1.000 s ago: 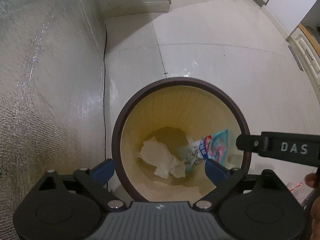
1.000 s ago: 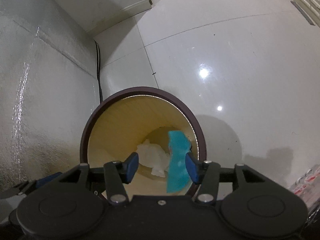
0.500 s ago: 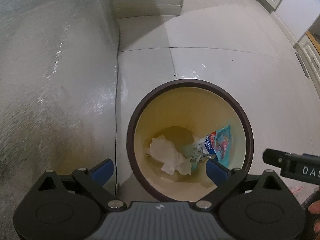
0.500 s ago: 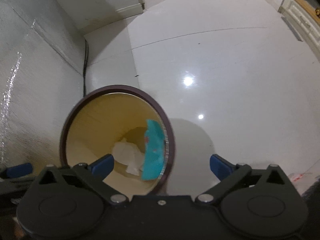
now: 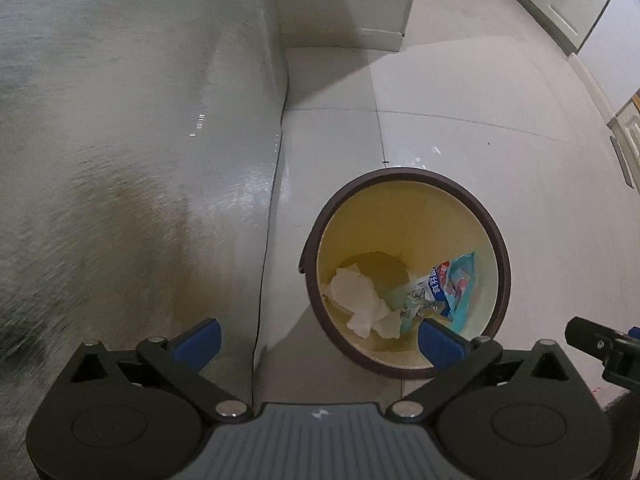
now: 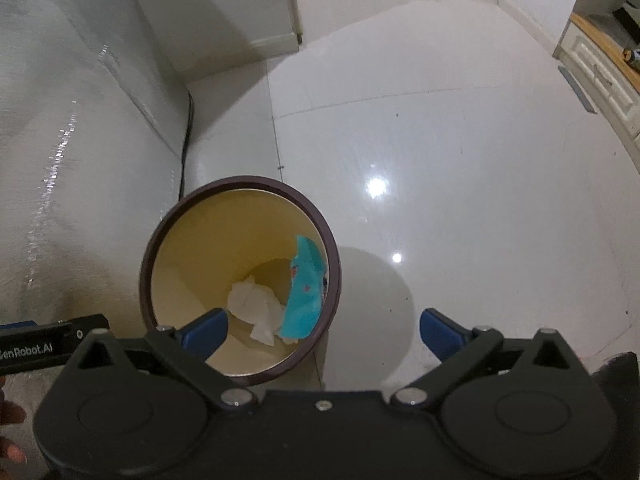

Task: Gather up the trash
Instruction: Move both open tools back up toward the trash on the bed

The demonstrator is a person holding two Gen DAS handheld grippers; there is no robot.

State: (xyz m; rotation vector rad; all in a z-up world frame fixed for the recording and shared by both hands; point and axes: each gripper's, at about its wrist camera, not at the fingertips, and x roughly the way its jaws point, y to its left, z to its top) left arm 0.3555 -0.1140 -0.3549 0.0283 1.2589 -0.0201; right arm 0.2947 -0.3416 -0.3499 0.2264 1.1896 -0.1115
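Note:
A round bin [image 5: 404, 176] with a dark brown rim and a yellow inside stands on the white floor; it also shows in the right wrist view [image 6: 240, 184]. Inside lie a crumpled white tissue [image 5: 360, 296] [image 6: 256, 304] and a teal snack wrapper [image 5: 456, 284] [image 6: 304, 296]. My left gripper [image 5: 320, 340] is open and empty, above the bin's left near side. My right gripper [image 6: 324, 332] is open and empty, above the bin's right near edge.
A silver textured wall or appliance side [image 5: 120, 140] rises left of the bin, with a thin black cable [image 5: 272, 208] along its foot. White cabinets [image 6: 600, 64] stand at the far right. The glossy tiled floor [image 6: 440, 160] spreads right of the bin.
My right gripper opened and the teal wrapper dropped into the bin. Both grippers have drawn back and up; the bin looks smaller and has shifted right in the left wrist view.

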